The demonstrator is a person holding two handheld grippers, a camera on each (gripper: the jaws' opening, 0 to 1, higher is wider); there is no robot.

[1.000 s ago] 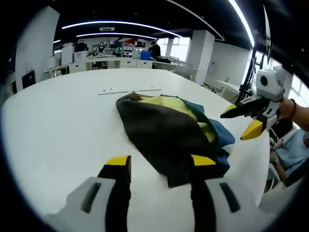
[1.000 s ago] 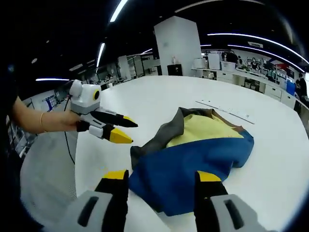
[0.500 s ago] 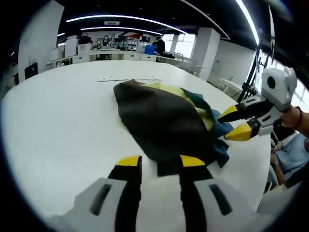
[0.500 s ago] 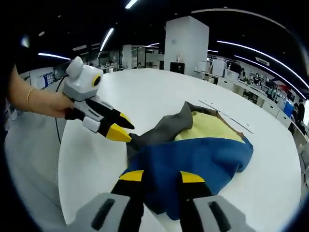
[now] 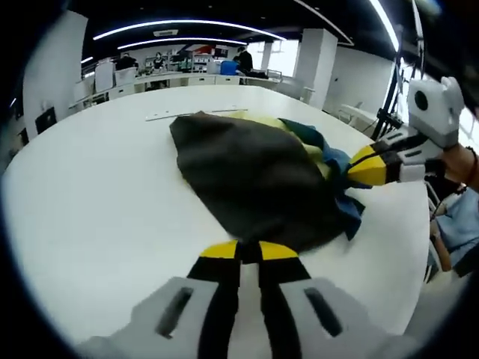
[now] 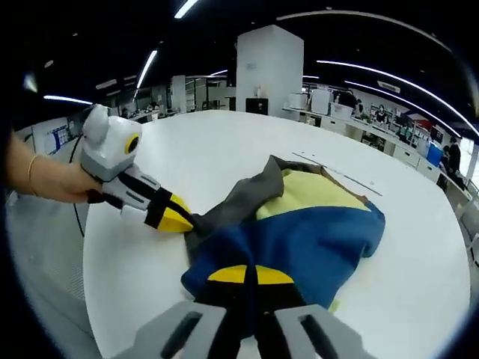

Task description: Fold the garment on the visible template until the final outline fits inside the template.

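Note:
A crumpled garment (image 5: 247, 172) with dark grey, yellow and blue panels lies on the white table (image 5: 90, 187). In the left gripper view my left gripper (image 5: 249, 250) is shut on the near dark grey hem. My right gripper (image 5: 367, 166) comes in from the right, pinching the blue edge. In the right gripper view the garment (image 6: 314, 239) shows its blue side, and my right gripper (image 6: 251, 275) is shut on the near blue hem. The left gripper (image 6: 174, 219) grips the grey corner at the left. A thin marked line (image 5: 183, 114) lies on the table beyond the garment.
The round table's edge (image 6: 97, 247) curves close at the left in the right gripper view. A hand (image 6: 45, 183) holds the left gripper there. A seated person's light blue clothing (image 5: 456, 224) is at the far right. Office desks (image 5: 150, 78) and a white pillar (image 6: 269, 71) stand behind.
Both grippers have moved in to the garment and closed, the left on the dark grey hem, the right on the blue hem. One second ago both stood open short of the cloth.

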